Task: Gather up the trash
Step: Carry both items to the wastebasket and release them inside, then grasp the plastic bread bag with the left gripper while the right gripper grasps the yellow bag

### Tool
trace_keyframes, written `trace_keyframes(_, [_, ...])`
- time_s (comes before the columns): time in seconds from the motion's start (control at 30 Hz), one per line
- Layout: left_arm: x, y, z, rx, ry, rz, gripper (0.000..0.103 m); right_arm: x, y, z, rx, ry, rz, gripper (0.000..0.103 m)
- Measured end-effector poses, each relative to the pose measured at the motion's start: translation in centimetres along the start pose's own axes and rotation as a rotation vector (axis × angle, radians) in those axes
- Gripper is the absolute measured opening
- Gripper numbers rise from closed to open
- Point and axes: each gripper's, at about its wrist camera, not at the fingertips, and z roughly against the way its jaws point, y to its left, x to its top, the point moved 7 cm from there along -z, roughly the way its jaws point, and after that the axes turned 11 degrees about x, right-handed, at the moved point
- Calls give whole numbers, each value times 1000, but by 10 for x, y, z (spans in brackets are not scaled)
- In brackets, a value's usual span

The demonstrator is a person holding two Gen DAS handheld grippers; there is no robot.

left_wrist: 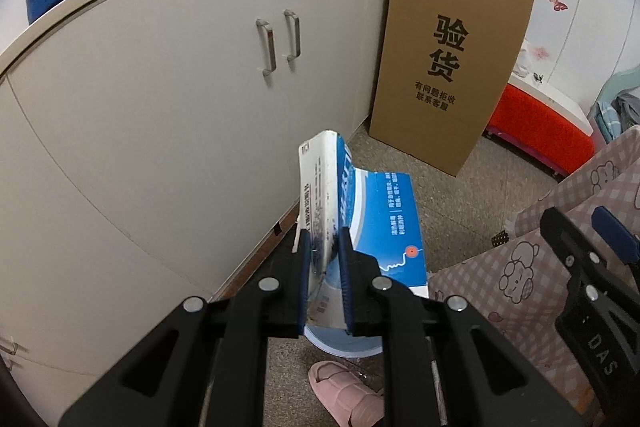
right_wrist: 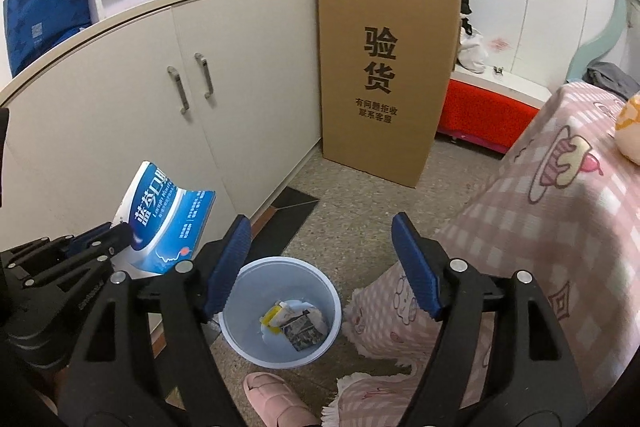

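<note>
A crumpled blue-and-white carton (left_wrist: 360, 211) hangs tilted above a pale blue bin (right_wrist: 280, 311) holding seemingly paper scraps (right_wrist: 294, 321).

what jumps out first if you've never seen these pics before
The left gripper is clamped on a crushed blue and white box, held above a pale blue bin on the floor that already has some scraps in it. The right gripper hangs open and empty over that bin. Behind, a tall brown carton with big black characters leans by the white cabinet.
</note>
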Motion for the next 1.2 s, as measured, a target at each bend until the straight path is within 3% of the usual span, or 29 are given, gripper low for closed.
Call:
trace_keyframes(0.3, [16, -21, -11, 8, -5, -26, 15, -1, -16, 0, -4, -5, -54, 73])
trace_keyframes(0.37, [21, -24, -15, 8, 0, -23, 22, -1, -21, -1, -8, -4, -64, 73])
trace_keyframes(0.4, [22, -26, -19, 7, 10, -28, 29, -1, -22, -1, -11, -6, -67, 74])
trace_keyframes(0.47, [23, -28, -25, 28, 32, -35, 72, -2, -24, 1, -13, -10, -72, 74])
trace_keyframes(0.5, [23, -28, -27, 34, 35, -36, 76, -2, -24, 1, -12, -11, -75, 74])
trace_keyframes(0.87, [12, -9, 1, 44, 15, -20, 76, 4, -13, 17, 21, -28, -61, 74])
trace_keyframes(1.2, [21, 22, 88, -2, -99, 56, 80, 29, 3, 94, 108, -126, -87, 74])
